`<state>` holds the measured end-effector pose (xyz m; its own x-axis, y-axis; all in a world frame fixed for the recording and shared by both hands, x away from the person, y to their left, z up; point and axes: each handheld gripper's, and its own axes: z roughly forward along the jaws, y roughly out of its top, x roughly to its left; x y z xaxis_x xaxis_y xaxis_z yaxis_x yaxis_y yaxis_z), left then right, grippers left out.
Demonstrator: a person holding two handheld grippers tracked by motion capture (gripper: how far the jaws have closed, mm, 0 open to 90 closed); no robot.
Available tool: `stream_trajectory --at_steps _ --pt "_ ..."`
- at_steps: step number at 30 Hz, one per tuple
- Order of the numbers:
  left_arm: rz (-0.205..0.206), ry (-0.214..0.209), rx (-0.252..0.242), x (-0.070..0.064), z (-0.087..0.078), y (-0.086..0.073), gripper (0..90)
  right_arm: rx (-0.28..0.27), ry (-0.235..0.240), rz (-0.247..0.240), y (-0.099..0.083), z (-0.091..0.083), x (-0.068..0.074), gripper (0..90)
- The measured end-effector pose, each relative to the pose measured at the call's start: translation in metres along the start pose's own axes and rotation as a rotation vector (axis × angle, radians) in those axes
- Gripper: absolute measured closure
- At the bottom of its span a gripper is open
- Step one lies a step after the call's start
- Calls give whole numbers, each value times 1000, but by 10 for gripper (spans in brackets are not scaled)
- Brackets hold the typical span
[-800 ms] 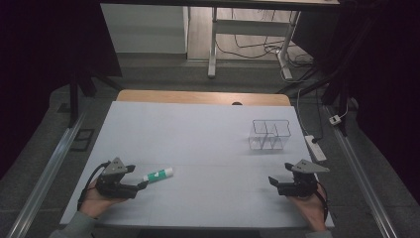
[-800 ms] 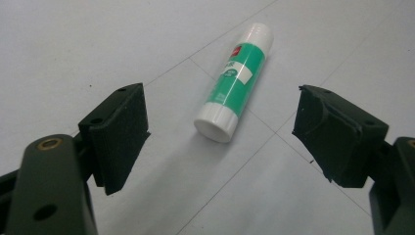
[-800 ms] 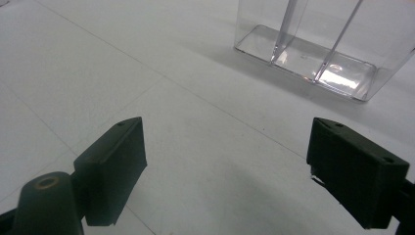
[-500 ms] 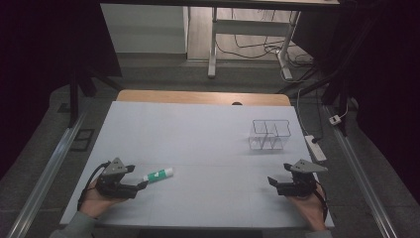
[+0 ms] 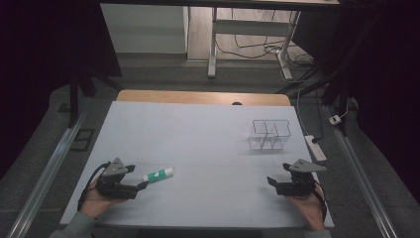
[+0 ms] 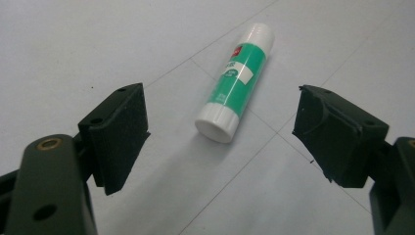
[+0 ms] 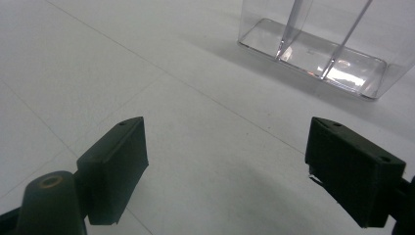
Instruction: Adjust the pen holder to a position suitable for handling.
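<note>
Near the tabletop's [image 5: 208,129] front-left corner, the glue stick [image 5: 158,174] lies just ahead of the left hand-held gripper's [image 6: 220,129] wide jaws; the right hand-held gripper [image 7: 227,161] also gapes wide.

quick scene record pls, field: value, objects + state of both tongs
surface: white table, person seated at its near edge
glue stick: green and white glue stick lying flat on the table, near left, cap end pointing away from the left tongs
organizer: clear divided organizer standing far right, looks empty
left tongs: left tongs open, low over the table, glue stick just ahead of the jaws, not touching
right tongs: right tongs open, holding nothing, organizer ahead of them
contact: none between tongs and objects
</note>
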<state>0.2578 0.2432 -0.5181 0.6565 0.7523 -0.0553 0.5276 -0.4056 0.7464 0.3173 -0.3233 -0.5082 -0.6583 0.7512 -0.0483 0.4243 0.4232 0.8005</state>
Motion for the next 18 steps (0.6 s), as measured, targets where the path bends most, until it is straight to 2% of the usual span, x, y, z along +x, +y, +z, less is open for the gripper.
stream_trajectory --at_steps 18 --pt "-1 1 2 1 1 0 199 7 3 -1 0 1 0 157"
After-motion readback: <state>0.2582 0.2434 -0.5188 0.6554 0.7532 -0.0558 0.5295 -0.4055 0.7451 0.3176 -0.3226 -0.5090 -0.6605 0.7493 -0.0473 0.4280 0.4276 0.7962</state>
